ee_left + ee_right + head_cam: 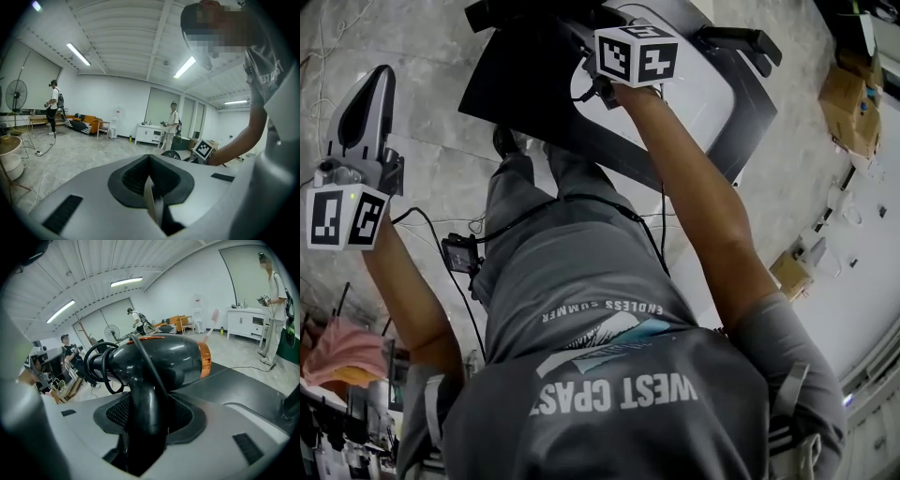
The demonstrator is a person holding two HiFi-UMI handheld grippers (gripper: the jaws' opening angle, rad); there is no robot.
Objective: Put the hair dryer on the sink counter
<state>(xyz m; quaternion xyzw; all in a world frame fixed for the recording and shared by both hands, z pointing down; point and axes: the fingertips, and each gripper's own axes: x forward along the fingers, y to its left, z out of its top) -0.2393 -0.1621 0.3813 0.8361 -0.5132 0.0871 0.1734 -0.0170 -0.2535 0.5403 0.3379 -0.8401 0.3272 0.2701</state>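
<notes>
A black hair dryer (159,359) with an orange ring and a looped cord stands upright in my right gripper (145,401), whose jaws are shut on its handle. The right gripper's marker cube (637,54) hangs over the black sink counter (525,84) with its white basin (708,98); in the head view the cube and hand hide the dryer. The dark counter top (243,380) lies just behind the dryer. My left gripper (149,159) is off to the left, over the bare floor, with its jaws together and nothing between them; its tapered jaws (375,94) point away from the counter.
Cardboard boxes (853,103) lie on the floor right of the counter. A standing fan (16,93), a bucket (9,157), an orange sofa (86,124) and a white cabinet (150,133) line the room. Other people stand farther off.
</notes>
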